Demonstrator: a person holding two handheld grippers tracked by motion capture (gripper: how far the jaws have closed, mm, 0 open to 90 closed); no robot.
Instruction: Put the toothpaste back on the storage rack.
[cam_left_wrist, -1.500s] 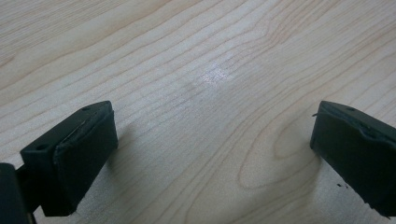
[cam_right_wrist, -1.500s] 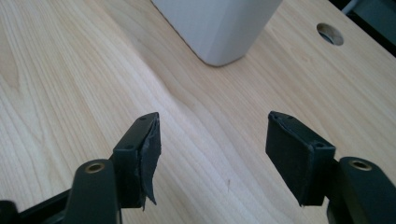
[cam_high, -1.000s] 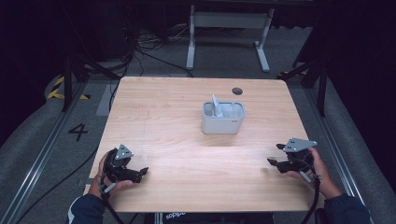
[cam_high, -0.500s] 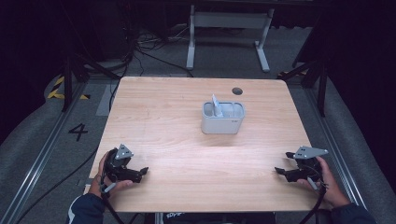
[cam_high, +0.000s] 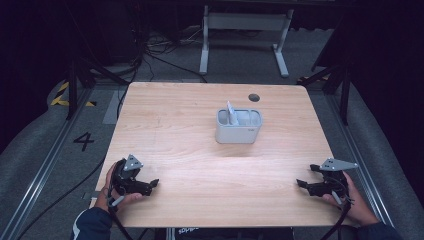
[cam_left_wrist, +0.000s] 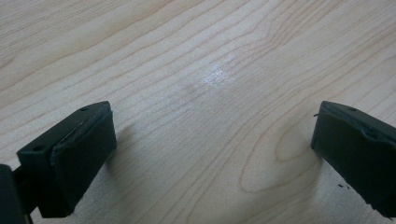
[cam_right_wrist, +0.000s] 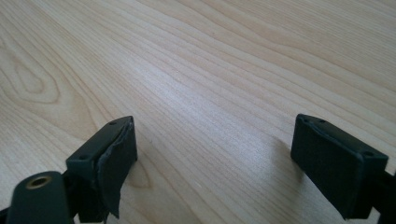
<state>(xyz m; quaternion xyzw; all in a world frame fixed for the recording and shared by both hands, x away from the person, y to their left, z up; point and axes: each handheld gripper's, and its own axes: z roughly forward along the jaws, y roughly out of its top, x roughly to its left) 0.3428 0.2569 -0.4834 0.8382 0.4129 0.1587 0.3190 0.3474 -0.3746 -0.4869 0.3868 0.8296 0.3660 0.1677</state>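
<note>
My left gripper (cam_high: 151, 185) rests low at the front left of the wooden table (cam_high: 200, 150), held in a hand. In the left gripper view its jaws (cam_left_wrist: 210, 154) stand wide apart over bare wood. My right gripper (cam_high: 301, 184) sits near the front right corner, pointing left. Its jaws (cam_right_wrist: 215, 158) have just been opening and stand open, nothing between them. A grey container (cam_high: 239, 131) stands past the table's middle, far from both grippers, with a white piece (cam_high: 231, 114) sticking up at its left side.
A dark round hole (cam_high: 254, 97) marks the tabletop behind the container. Beyond the far edge stand a grey metal frame (cam_high: 245, 22) and loose cables (cam_high: 155, 55) on the floor. A "4" (cam_high: 84, 141) is painted on the floor at the left.
The right gripper has shifted right and nearer the front edge, sinking toward the table. The left gripper has stayed put.
</note>
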